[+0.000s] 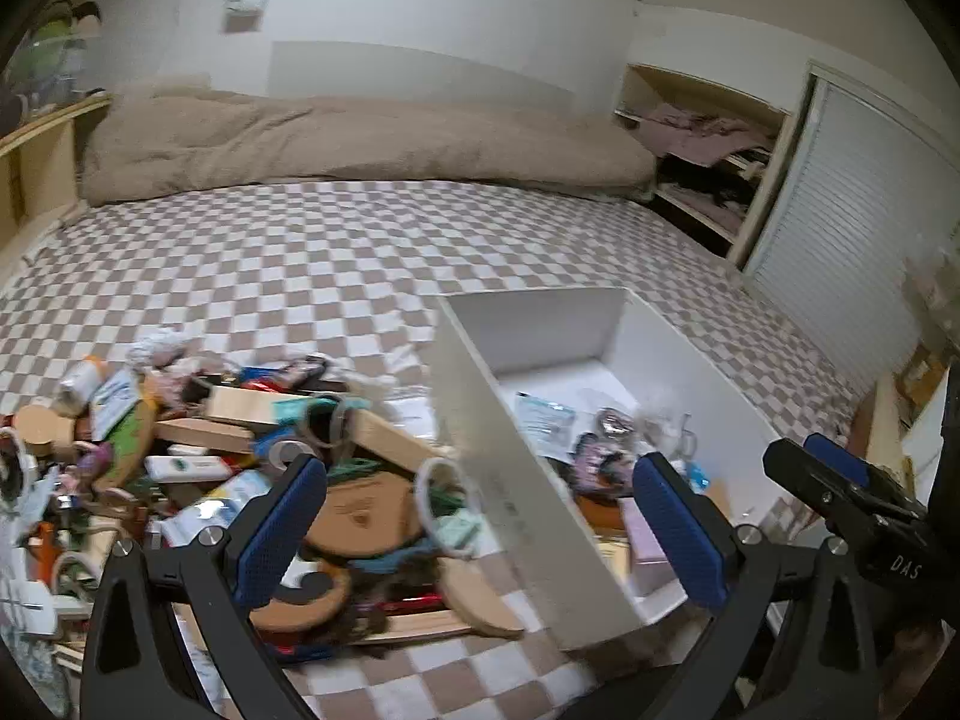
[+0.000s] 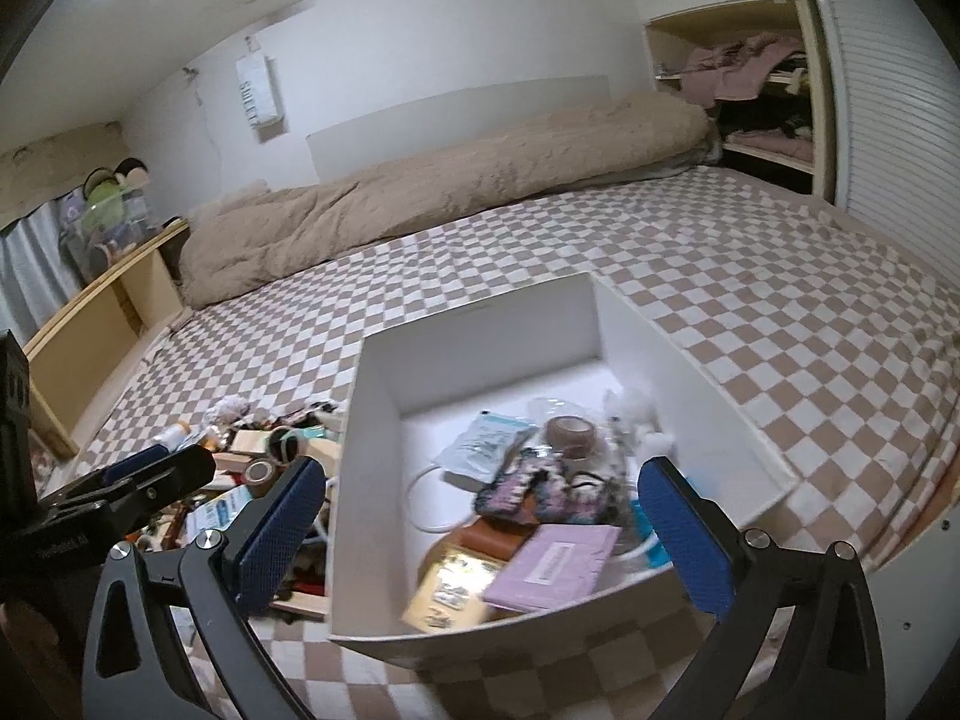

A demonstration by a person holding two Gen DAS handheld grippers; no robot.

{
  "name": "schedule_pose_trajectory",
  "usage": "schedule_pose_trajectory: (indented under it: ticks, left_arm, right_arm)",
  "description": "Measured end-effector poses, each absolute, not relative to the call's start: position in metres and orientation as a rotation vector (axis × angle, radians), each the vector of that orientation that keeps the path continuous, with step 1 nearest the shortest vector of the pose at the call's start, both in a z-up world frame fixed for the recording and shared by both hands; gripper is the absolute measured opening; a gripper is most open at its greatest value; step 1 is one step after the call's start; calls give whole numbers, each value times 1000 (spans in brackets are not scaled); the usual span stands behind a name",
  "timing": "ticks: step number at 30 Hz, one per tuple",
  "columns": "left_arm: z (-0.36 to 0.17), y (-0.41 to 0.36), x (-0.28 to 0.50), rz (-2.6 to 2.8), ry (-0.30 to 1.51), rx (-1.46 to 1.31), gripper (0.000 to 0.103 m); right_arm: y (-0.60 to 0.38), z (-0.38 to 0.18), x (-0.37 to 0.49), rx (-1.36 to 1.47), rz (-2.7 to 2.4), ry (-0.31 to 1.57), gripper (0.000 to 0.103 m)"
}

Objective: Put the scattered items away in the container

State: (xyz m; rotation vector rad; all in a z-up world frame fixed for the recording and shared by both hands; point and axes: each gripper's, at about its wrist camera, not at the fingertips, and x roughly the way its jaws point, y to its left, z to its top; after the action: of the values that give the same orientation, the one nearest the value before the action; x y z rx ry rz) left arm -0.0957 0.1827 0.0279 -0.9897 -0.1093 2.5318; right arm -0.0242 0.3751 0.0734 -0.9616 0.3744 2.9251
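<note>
A white open box (image 1: pixel 528 504) stands on the checkered bed; it also shows in the right wrist view (image 2: pixel 384 396). Inside lie a pink flat box (image 2: pixel 552 564), a patterned pouch (image 2: pixel 540 492), a tape roll (image 2: pixel 570 432), a clear packet (image 2: pixel 486 438) and other small items. A heap of scattered items (image 1: pixel 240 456) lies left of the box: round cork pieces (image 1: pixel 360 516), wooden blocks, packets, rings. My left gripper (image 1: pixel 480 522) is open and empty above the box's left wall. My right gripper (image 2: pixel 486 534) is open and empty above the box's near part.
The bed has a beige and white checkered cover (image 1: pixel 336 264) with a rolled beige duvet (image 1: pixel 360 144) at the far side. An open closet with clothes (image 2: pixel 756 90) is at the far right, a wooden shelf (image 2: pixel 108 312) at the left.
</note>
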Motion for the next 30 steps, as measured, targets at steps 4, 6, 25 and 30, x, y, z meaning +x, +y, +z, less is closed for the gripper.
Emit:
schedule_pose_trajectory:
  ticks: [4,6,25,30]
  left_arm:
    - [29,153,-99,2583,-122,-999,103]
    - [30,135,-100,2613,-119,-1006,103]
    - [23,19,-105,2810,-136,-1069,103]
    - [19,-8,-109,2857,-137,-1080,103]
  right_arm:
    - [351,75,-35,-984,2966,348,103]
    - [340,75,-39,-994,2985,338,103]
    - [238,70,-80,-1101,3138,238,103]
    - [217,67,-91,-1140,3173,189,103]
